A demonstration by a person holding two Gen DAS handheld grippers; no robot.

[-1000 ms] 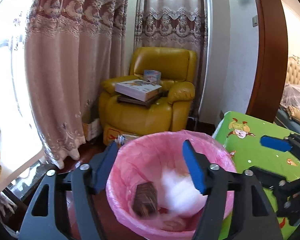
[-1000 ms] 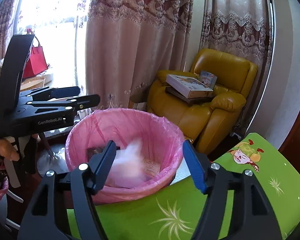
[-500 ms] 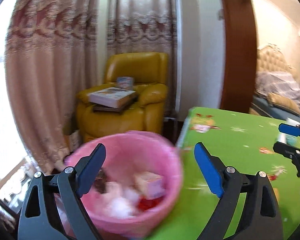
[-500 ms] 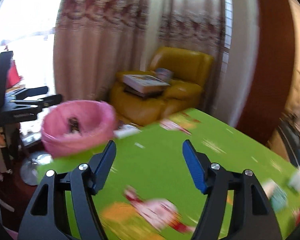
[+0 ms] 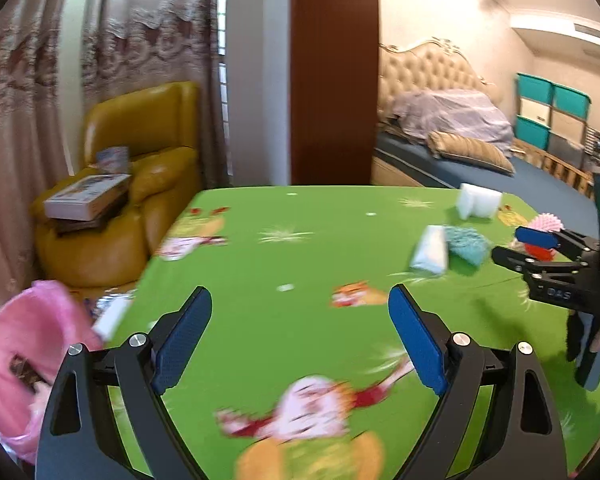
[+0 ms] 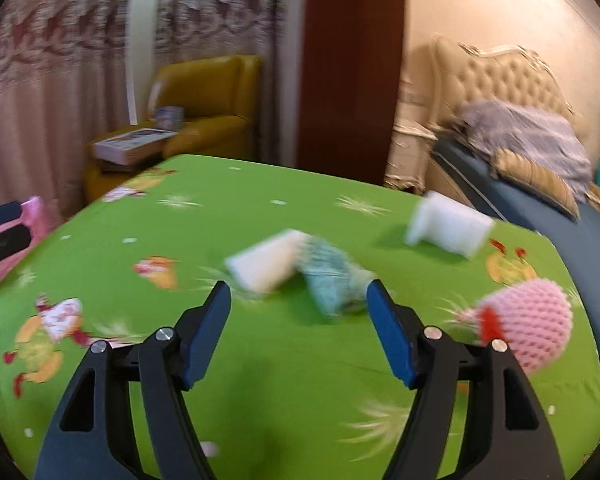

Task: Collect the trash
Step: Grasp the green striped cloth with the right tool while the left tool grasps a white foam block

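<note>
Off the table's (image 5: 300, 320) left edge, the pink-lined bin (image 5: 24, 344) is seen to hold a dark wrapper and other scraps already, so part of the collecting is judged done. Four pieces are left near the far right corner: a white packet (image 6: 266, 266) touching a teal wad (image 6: 334, 280), a white block (image 6: 446, 226) nearer the far edge, and a pink netted item (image 6: 530, 322) by the right edge. The left gripper (image 5: 300, 336) is held wide with nothing between its pads; the right gripper (image 6: 298, 330) is likewise spread and empty, aimed at the packet and wad. Much is smeared by motion blur, so what the pieces are made of cannot be told. The bin is cut off at the frame edge, and most of its contents are hidden.
</note>
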